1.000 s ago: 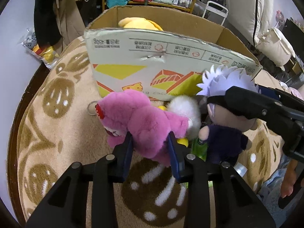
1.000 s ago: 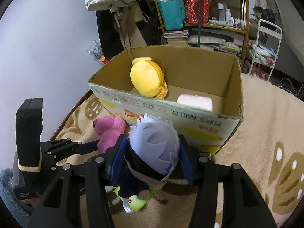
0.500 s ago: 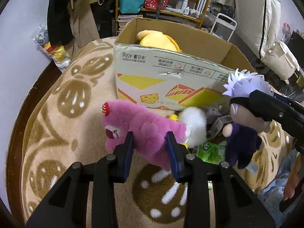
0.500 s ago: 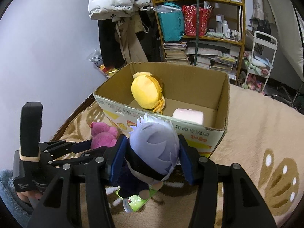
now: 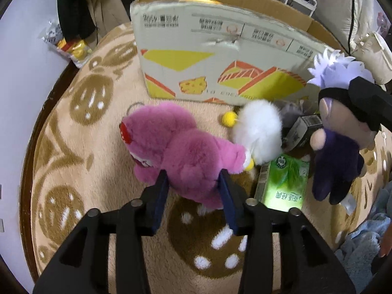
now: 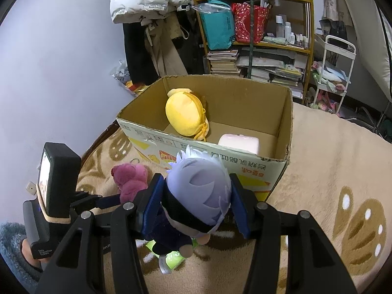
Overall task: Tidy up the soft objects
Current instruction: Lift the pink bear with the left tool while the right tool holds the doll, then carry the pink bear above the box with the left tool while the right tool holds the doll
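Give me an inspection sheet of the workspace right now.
Surface: beige patterned rug.
Job's things: pink plush on rug; white-haired doll lifted; yellow plush and pink block in cardboard box.
Clutter: green carton, white pom-pom.
Grippers: left gripper has just been opening, pads still against the pink plush; right gripper clamps the doll.
Cables: nothing seen.
Surroundings: shelf, hanging coats.
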{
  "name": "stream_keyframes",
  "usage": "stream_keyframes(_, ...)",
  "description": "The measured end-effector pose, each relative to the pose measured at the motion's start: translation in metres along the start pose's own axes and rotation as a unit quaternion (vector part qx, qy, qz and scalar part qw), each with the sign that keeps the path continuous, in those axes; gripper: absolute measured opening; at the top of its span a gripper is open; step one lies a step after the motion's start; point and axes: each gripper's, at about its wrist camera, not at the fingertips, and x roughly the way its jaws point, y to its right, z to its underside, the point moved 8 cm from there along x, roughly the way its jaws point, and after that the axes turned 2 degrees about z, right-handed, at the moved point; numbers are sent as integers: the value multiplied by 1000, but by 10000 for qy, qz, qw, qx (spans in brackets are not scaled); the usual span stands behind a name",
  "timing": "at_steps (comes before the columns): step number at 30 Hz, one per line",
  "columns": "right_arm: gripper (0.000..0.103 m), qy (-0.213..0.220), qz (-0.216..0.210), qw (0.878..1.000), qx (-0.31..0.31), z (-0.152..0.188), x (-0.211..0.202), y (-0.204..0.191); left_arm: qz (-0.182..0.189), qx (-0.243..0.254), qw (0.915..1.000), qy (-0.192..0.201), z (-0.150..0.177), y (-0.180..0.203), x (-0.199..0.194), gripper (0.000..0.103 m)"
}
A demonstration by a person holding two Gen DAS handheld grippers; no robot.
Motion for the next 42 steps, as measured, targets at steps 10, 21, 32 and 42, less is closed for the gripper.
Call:
stream_keyframes(10,56,-96,-17,9999,28,3,6,1,313,-527,9977,-304,5,-10,15,54)
stream_keyframes(21,56,57,103,9999,-70,-1,2,1,289,-369,9989,-60,3,4,13,30)
stream_keyframes(32,56,498,92,9987,1,-15,-25,4,35,-208,9951,961,-10,8,-43,29)
stream_keyframes(42,56,1282,381,9907,-255,-38,-64,-1,-332,-317,9623,2680,-33,-8,-130,30)
